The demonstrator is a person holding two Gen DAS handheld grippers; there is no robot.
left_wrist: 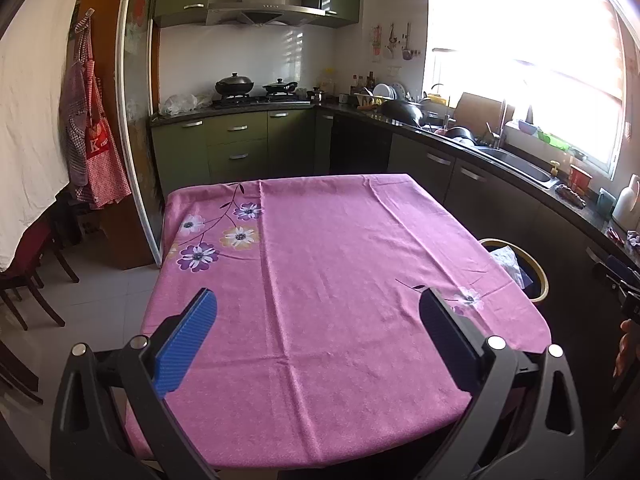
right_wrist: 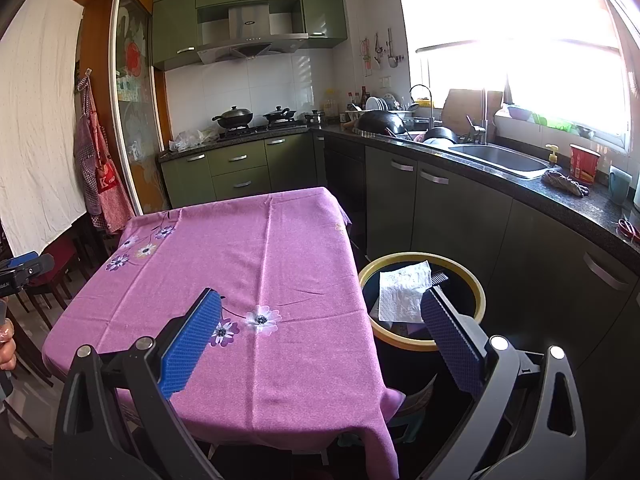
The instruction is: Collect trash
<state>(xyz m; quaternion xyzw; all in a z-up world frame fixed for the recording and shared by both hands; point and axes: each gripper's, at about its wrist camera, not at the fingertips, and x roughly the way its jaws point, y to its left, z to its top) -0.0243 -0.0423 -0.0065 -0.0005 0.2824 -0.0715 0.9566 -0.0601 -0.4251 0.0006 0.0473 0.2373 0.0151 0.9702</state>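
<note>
Beside the table (right_wrist: 240, 248), the bin (right_wrist: 478, 292) holds crumpled paper (right_wrist: 400, 292); both tongs gape empty.

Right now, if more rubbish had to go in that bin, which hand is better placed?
Probably the right. The right gripper hangs open at the table's corner with the bin just ahead, tissue inside. The left gripper, also open, faces the tablecloth.

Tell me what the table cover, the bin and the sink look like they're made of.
Table cover: pink woven cloth, matte, judging by fold creases and printed flowers. Bin: probably plastic, dark body with a smooth yellow rim; the crumpled white sheet inside looks like paper. Sink: brushed stainless steel, grey and softly reflective.
</note>
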